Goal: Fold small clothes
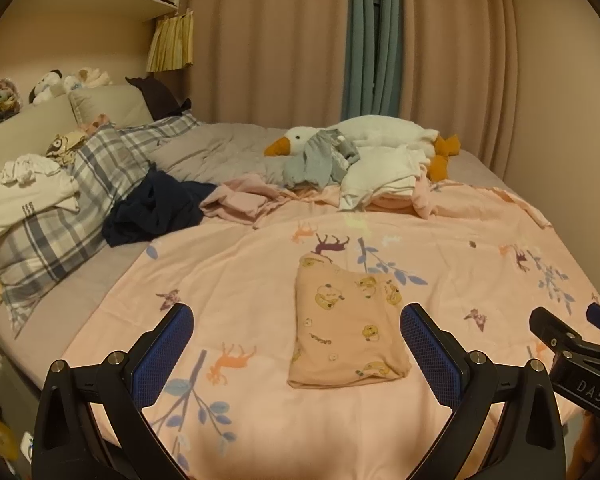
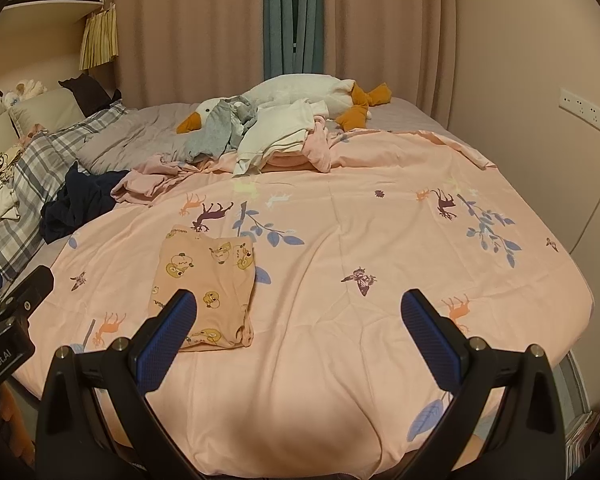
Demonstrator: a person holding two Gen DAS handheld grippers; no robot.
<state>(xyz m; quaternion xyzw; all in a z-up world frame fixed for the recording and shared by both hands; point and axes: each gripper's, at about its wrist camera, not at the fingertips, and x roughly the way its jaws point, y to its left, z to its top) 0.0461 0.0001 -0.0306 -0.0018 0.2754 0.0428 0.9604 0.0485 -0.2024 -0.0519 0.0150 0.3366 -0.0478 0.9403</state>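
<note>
On the bed: a pink sheet (image 1: 260, 264) printed with deer, leaves and butterflies covers the near part.
Folded garment: a small peach piece (image 1: 346, 332) with yellow cartoon prints lies flat on the sheet as a neat rectangle, nothing touching it.
Left gripper (image 1: 296, 354): jaws spread wide, empty, held above the sheet; the folded garment shows between its blue pads (image 1: 164, 354), closer to the right one.
Right gripper (image 2: 299, 342): jaws likewise wide apart, holding nothing; the garment (image 2: 204, 280) lies by its left pad (image 2: 166, 342), partly hidden behind it.
Unfolded pile: white (image 1: 380, 172), grey (image 1: 316, 160) and pink (image 1: 240, 202) clothes lie heaped at the sheet's far edge, against a plush goose (image 1: 384, 130).
Dark garment (image 1: 156, 208): crumpled beside a plaid pillow (image 1: 72, 208), left of the sheet.
White clothes (image 1: 28, 188): stacked on that pillow.
Behind: beige curtains (image 1: 272, 40) with a blue-green one between them.
</note>
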